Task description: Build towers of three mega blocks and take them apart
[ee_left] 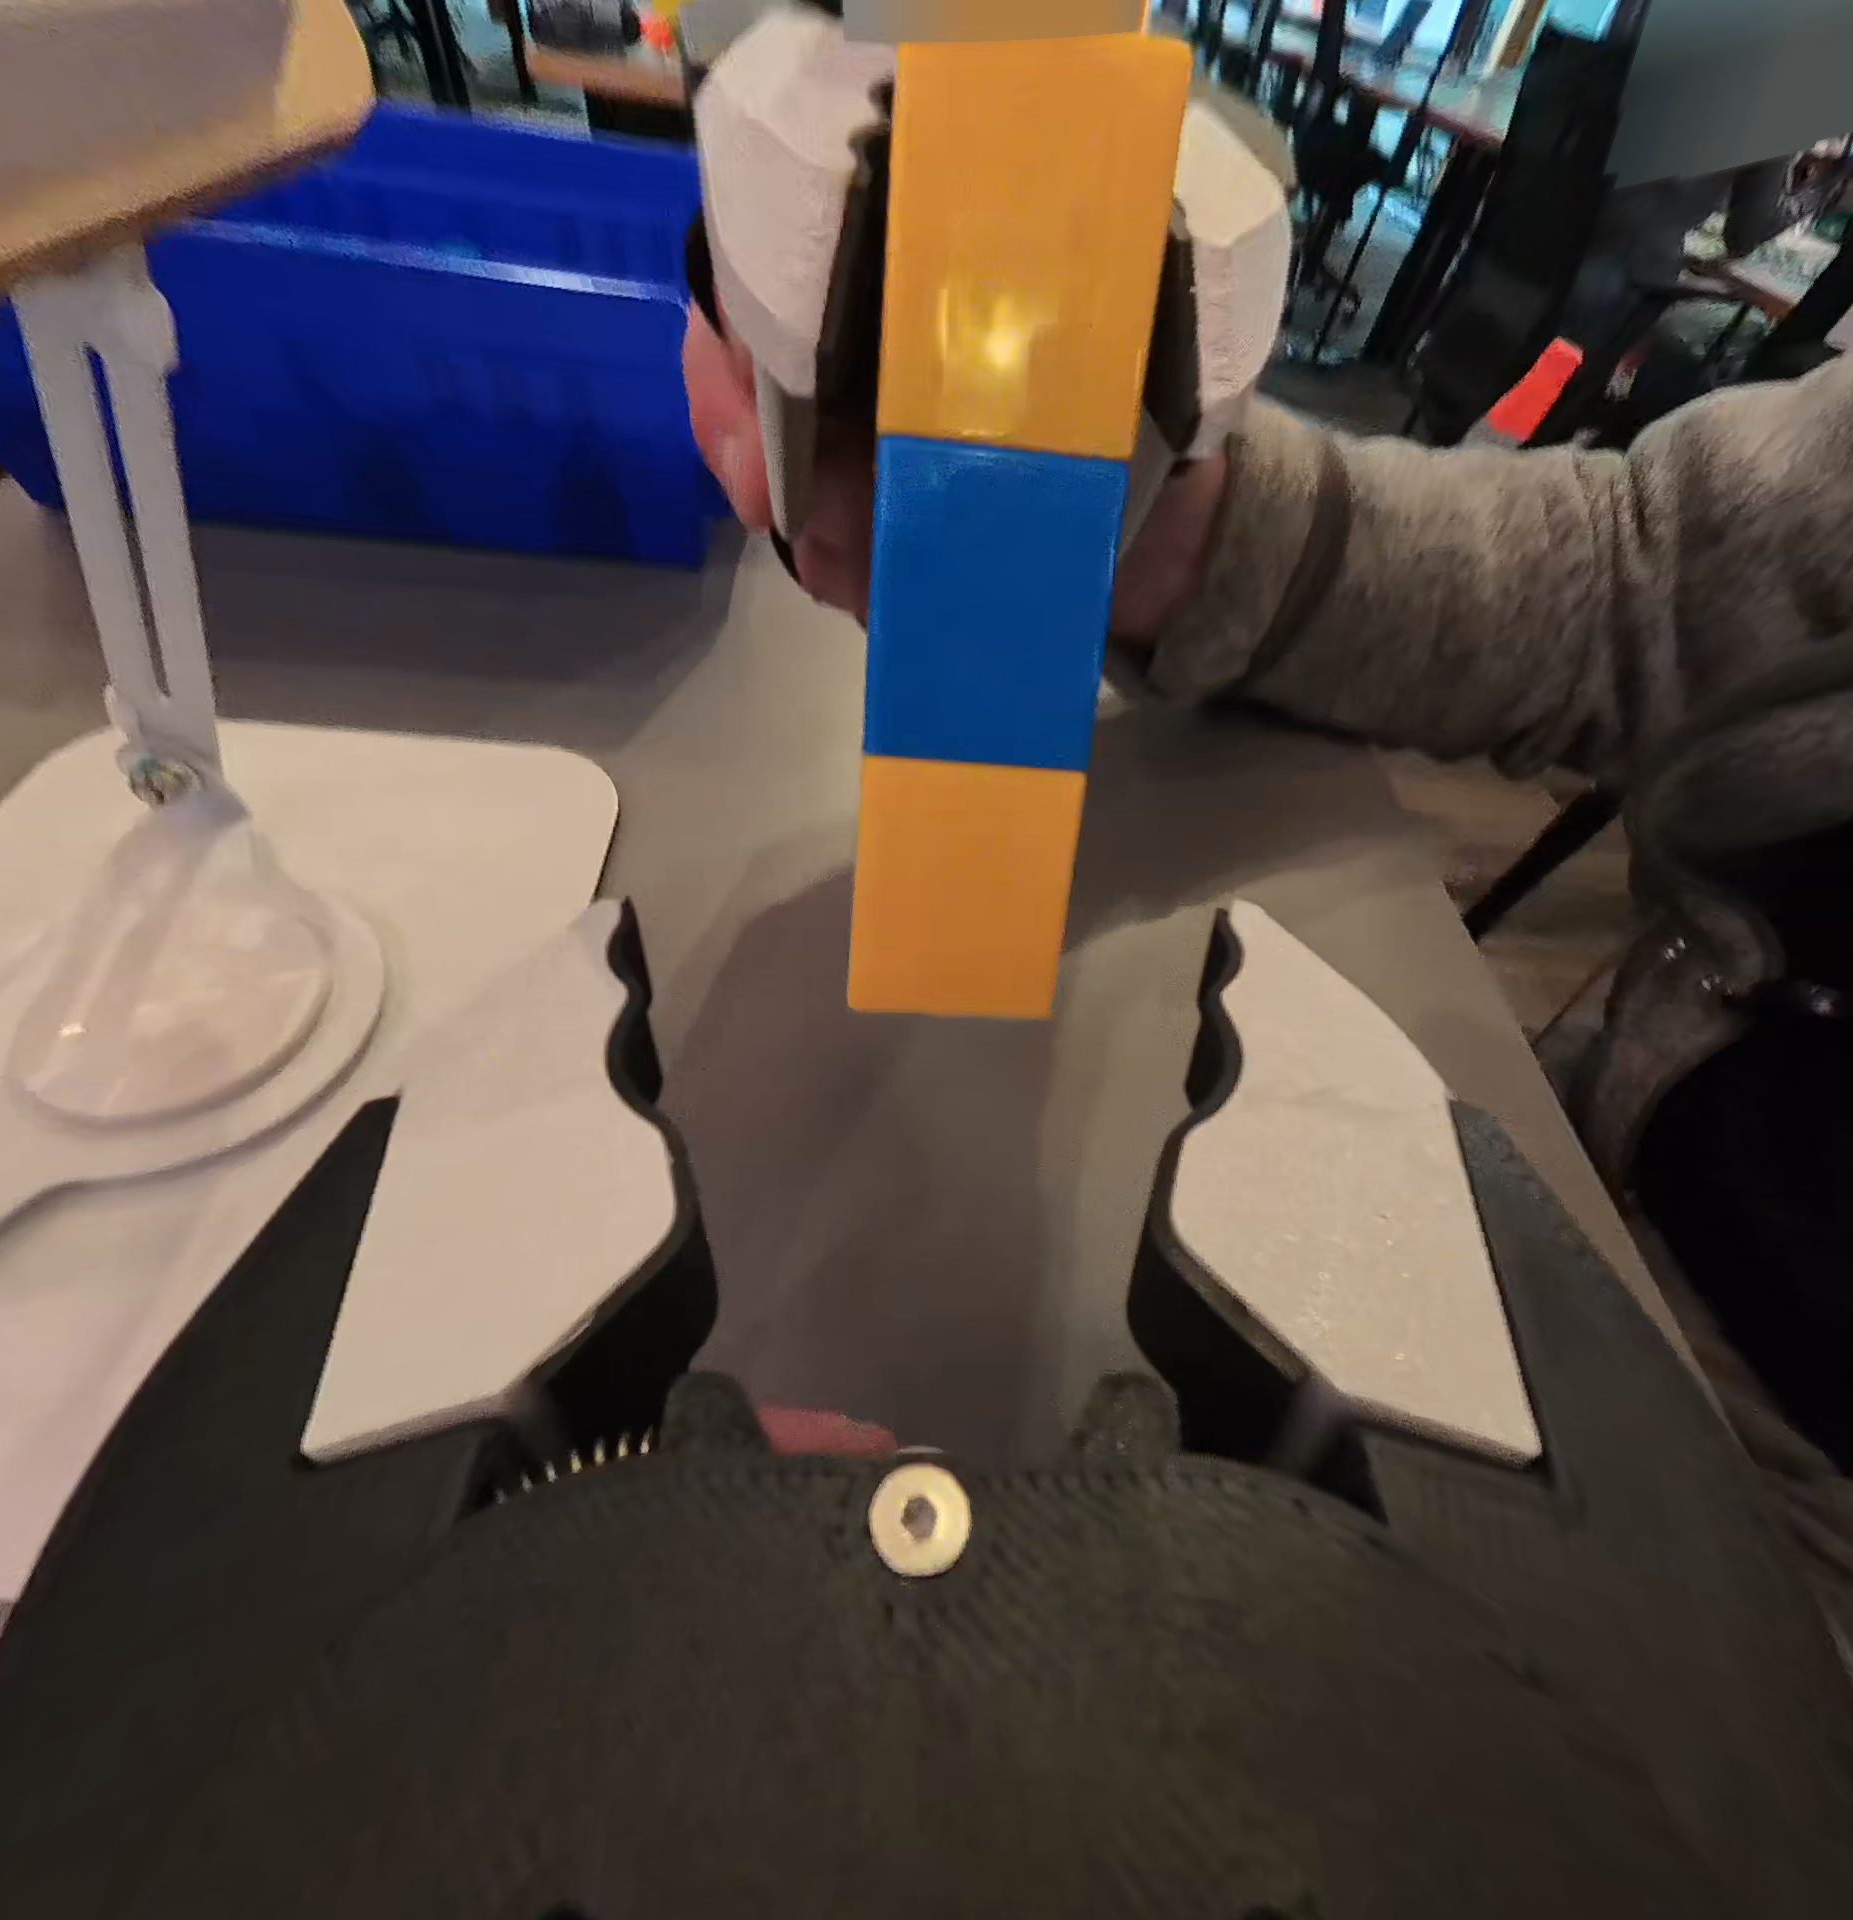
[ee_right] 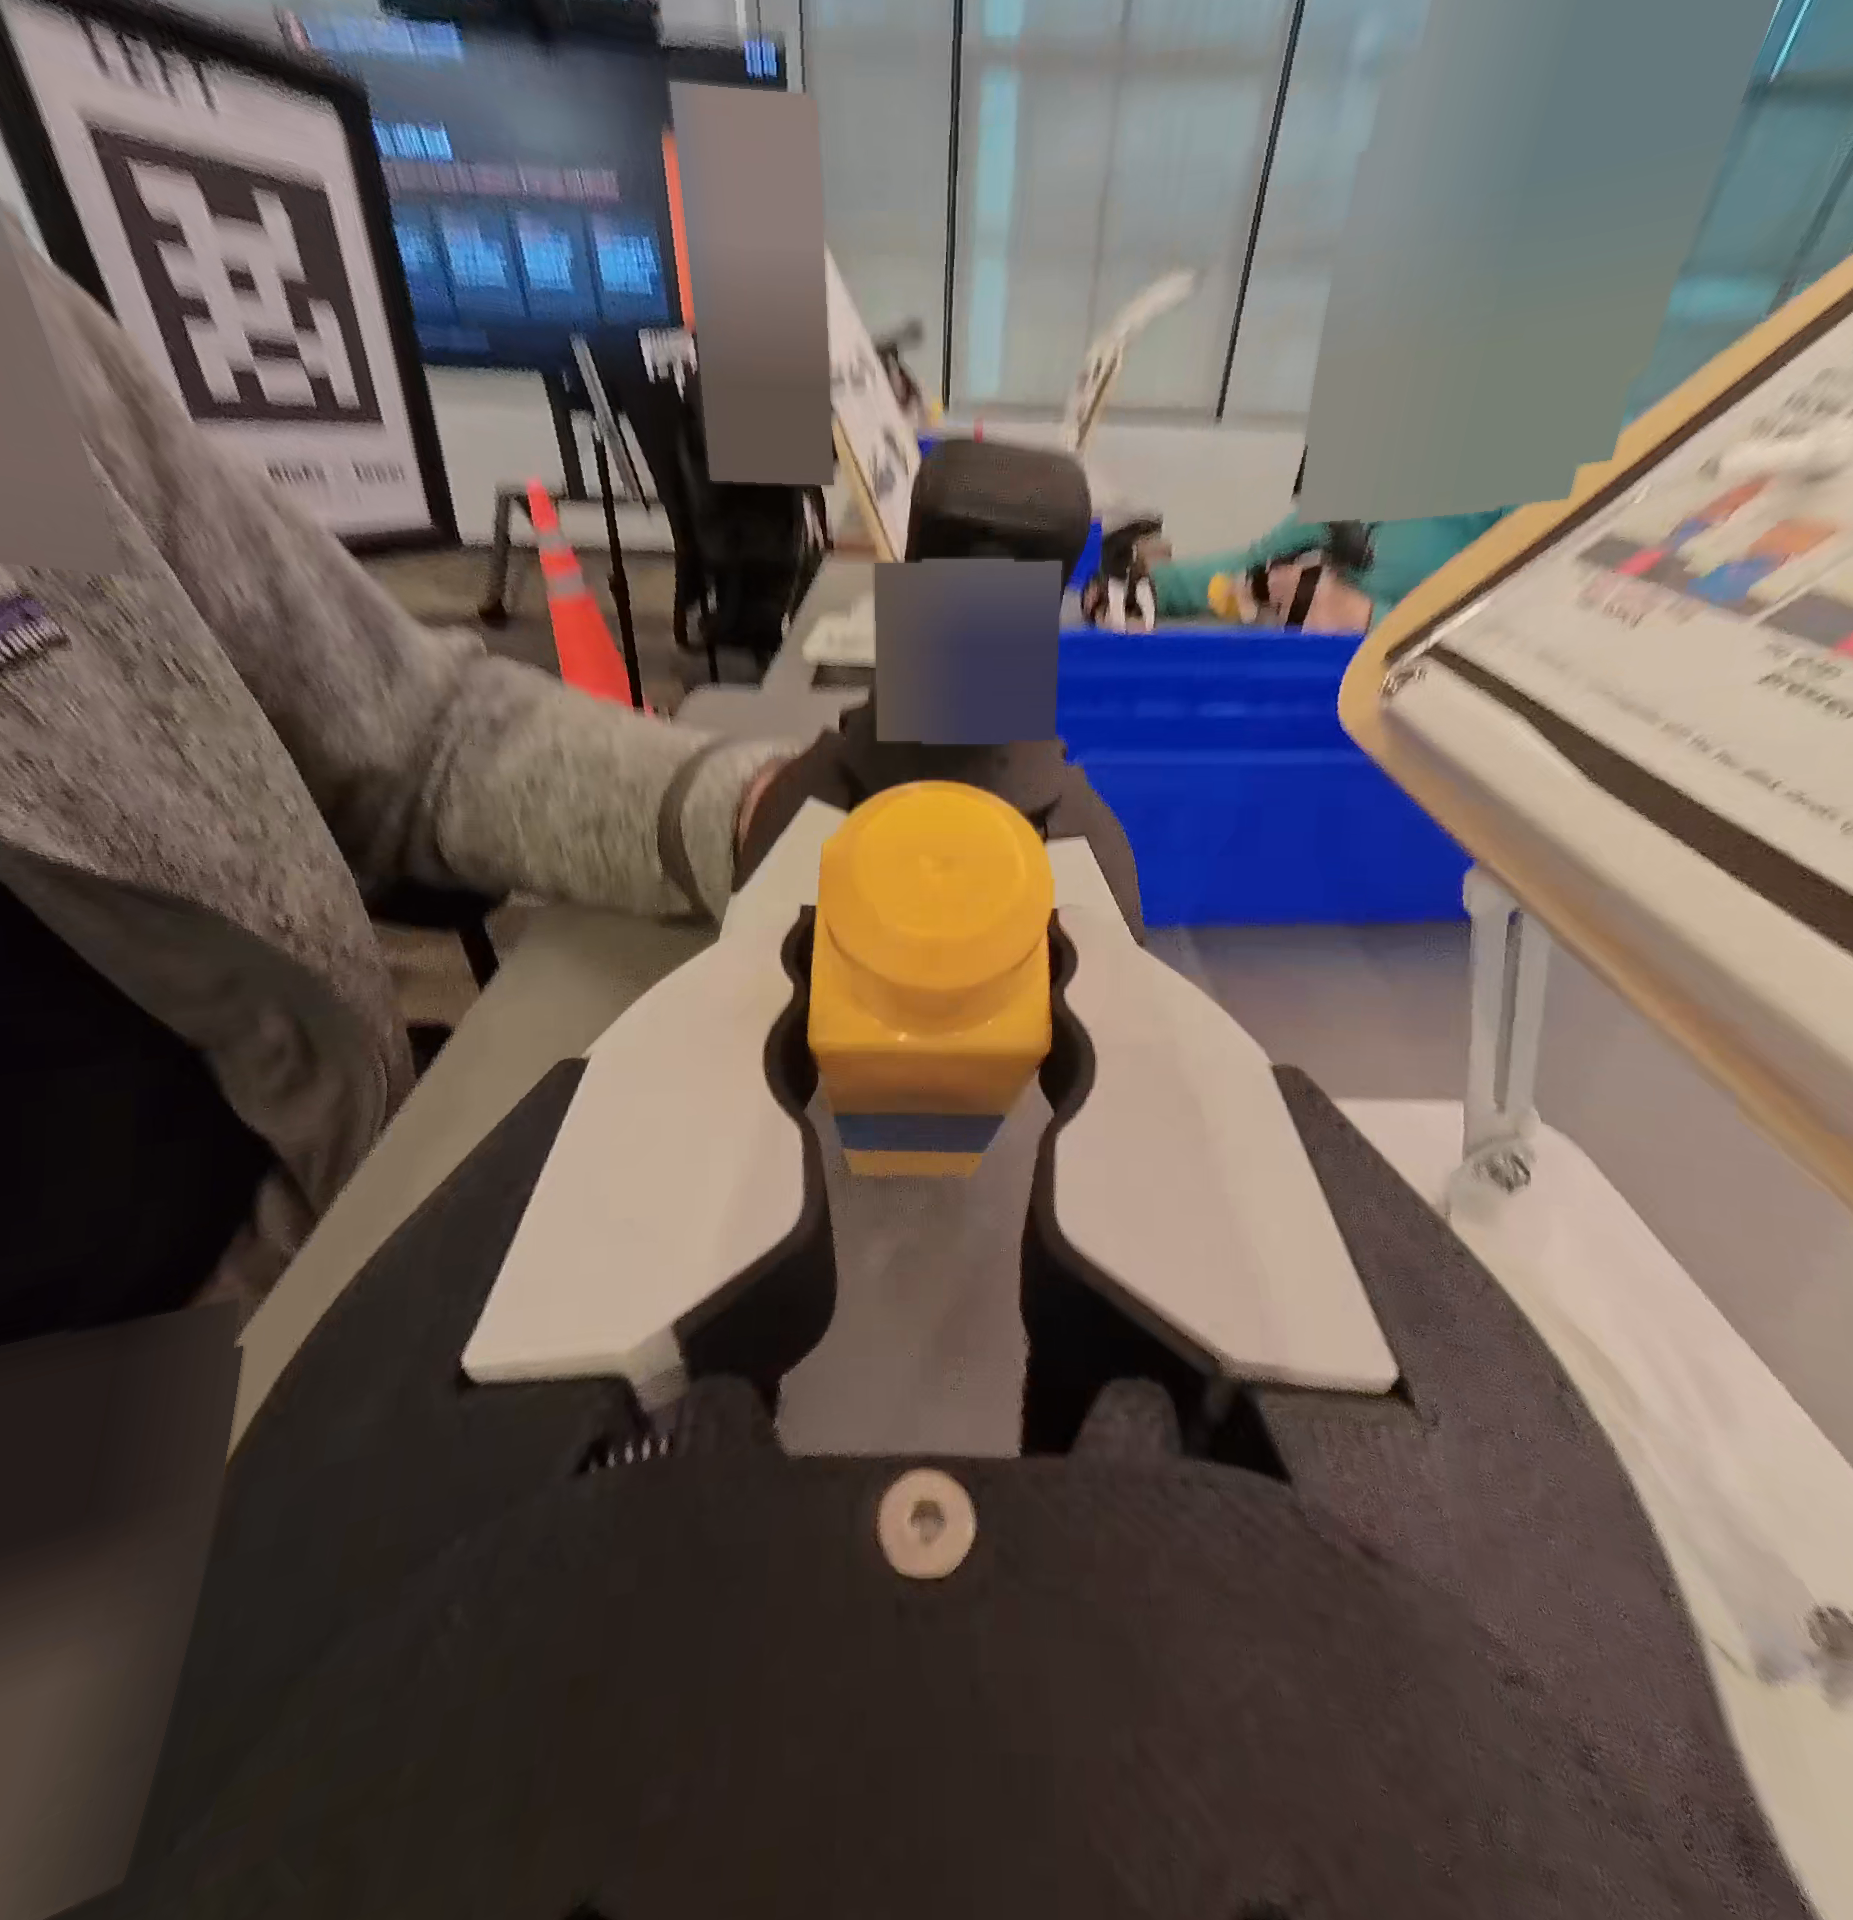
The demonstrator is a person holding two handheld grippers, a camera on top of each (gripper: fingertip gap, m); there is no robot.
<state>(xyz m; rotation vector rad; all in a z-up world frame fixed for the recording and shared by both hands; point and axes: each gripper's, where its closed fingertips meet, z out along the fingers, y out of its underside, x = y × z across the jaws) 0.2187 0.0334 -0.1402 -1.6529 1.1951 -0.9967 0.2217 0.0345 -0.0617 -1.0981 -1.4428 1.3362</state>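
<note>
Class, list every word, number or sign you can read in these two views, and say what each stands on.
No text is quoted, since none reads clearly.
wall poster: black-and-white square pattern, small print beneath blurred.
dark screens: blue rows, too blurred.
tilted sheet: printed lines, mostly blurred.
grey fleece: purple stitched mark, unreadable.
block tower: no writing.

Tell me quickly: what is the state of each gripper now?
Left gripper: open, holding nothing.
Right gripper: closed on the top yellow block of the three-block tower.
</note>
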